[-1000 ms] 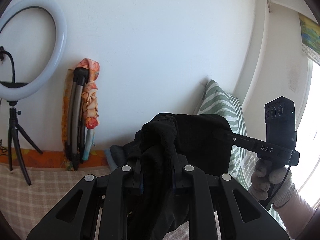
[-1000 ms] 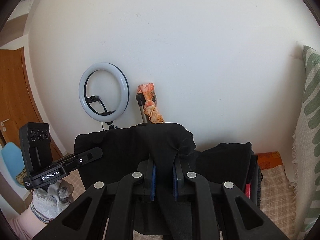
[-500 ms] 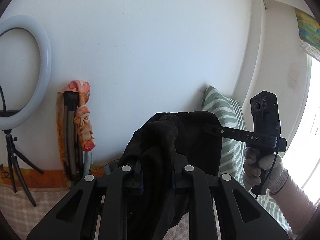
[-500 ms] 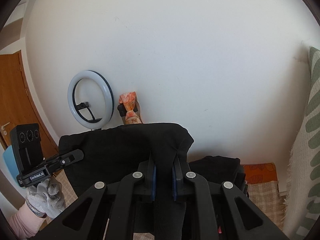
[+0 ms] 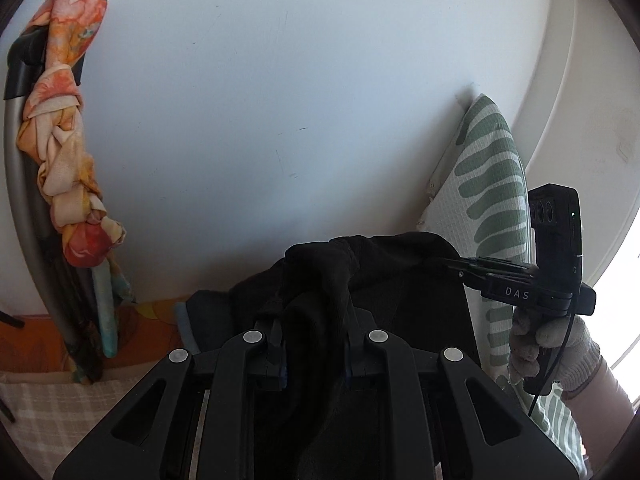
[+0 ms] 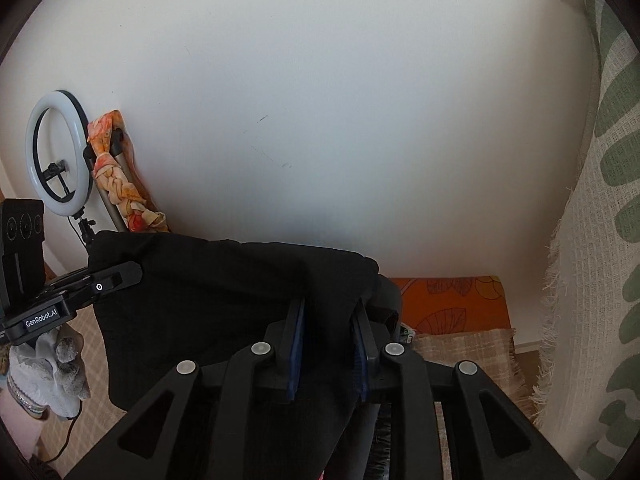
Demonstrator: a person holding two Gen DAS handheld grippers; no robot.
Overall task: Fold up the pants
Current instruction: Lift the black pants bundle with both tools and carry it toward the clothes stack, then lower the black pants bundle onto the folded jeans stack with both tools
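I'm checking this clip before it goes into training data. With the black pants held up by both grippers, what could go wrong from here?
1. The left gripper pinches a thick bunched wad of the black pants; layers may slip out unevenly.
2. The right gripper holds only a top corner, so a tug could pull it free.
3. Fabric hangs crumpled between them, so a fold may lock in wrinkles.

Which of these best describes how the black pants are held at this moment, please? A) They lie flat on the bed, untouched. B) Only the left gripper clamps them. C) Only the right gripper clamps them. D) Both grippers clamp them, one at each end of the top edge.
D: the left gripper and the right gripper each pinch the black pants, which hang lifted between them.
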